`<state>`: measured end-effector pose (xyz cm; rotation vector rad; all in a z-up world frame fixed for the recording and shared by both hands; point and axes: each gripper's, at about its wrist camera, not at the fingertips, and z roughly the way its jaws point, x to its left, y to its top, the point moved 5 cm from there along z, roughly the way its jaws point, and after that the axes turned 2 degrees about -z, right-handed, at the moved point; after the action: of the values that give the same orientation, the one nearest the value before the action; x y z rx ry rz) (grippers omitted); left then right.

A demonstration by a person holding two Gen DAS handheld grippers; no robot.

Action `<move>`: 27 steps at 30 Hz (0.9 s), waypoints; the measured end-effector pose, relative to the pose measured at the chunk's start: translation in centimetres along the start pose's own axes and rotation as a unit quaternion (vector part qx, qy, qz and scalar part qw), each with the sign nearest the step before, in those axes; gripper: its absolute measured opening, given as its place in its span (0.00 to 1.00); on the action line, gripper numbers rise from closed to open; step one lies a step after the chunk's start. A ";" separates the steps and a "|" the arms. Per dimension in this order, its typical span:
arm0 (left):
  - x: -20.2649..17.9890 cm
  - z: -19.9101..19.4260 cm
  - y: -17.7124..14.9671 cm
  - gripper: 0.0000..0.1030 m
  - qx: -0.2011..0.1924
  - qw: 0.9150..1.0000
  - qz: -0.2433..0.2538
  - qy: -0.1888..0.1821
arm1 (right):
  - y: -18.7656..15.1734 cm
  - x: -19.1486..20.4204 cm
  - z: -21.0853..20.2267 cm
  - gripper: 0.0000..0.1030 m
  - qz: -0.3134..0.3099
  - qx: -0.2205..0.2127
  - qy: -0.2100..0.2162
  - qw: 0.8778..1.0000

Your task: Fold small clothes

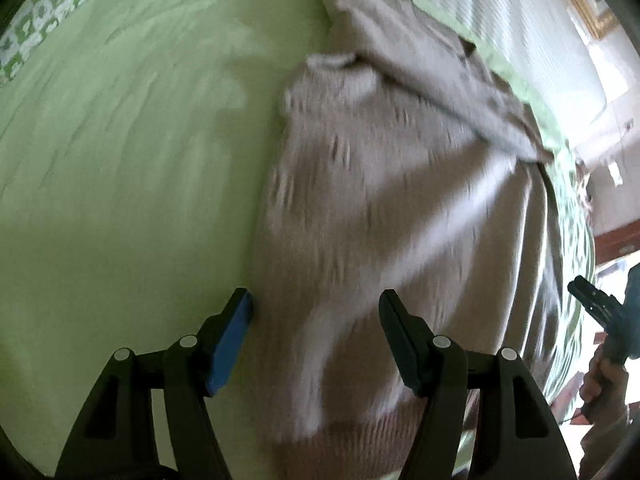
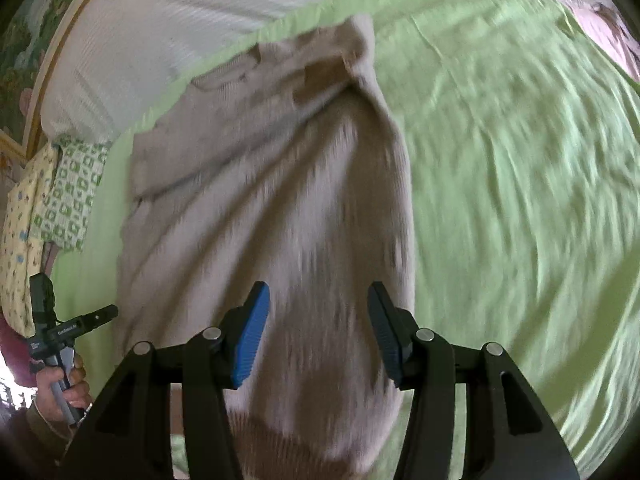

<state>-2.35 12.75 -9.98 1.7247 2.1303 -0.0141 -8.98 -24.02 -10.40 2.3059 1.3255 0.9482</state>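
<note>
A beige knitted sweater [image 1: 400, 208] lies on the green bed sheet [image 1: 120, 160], with a sleeve folded across its body and its ribbed hem nearest me. My left gripper [image 1: 316, 316] hangs open over the sweater's left edge, with nothing between its fingers. In the right wrist view the same sweater [image 2: 280, 200] fills the middle. My right gripper [image 2: 318, 312] stands open above its lower right part, and the pads do not press on the knit. Each view catches the other gripper at its edge, held by a hand: the right gripper [image 1: 584, 292] and the left gripper [image 2: 96, 318]. Both views are blurred.
A white ribbed panel [image 2: 180, 12] runs along the bed's far side. A green-and-white patterned pillow [image 2: 72, 192] and yellow patterned fabric [image 2: 20, 220] lie at one end. A pink garment [image 2: 600, 28] lies at the far right corner. Bare green sheet [image 2: 520, 200] spreads beside the sweater.
</note>
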 end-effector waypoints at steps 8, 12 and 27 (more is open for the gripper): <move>0.5 -0.5 -6.0 0.68 0.036 0.999 0.018 -0.010 | -6.3 -0.7 -1.5 0.51 0.016 0.015 -0.013 1.000; 0.7 -0.6 -7.4 0.71 0.041 0.999 0.021 -0.014 | -8.9 -1.7 -2.3 0.51 0.041 0.021 -0.003 0.999; 0.4 0.0 -8.9 0.81 0.050 0.998 0.014 -0.025 | -12.2 -0.4 -0.1 0.12 0.095 0.015 0.064 0.993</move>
<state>-10.84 11.00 -12.21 1.7904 2.1022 -0.1567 -17.06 -18.00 -17.31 2.4647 1.1903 1.1598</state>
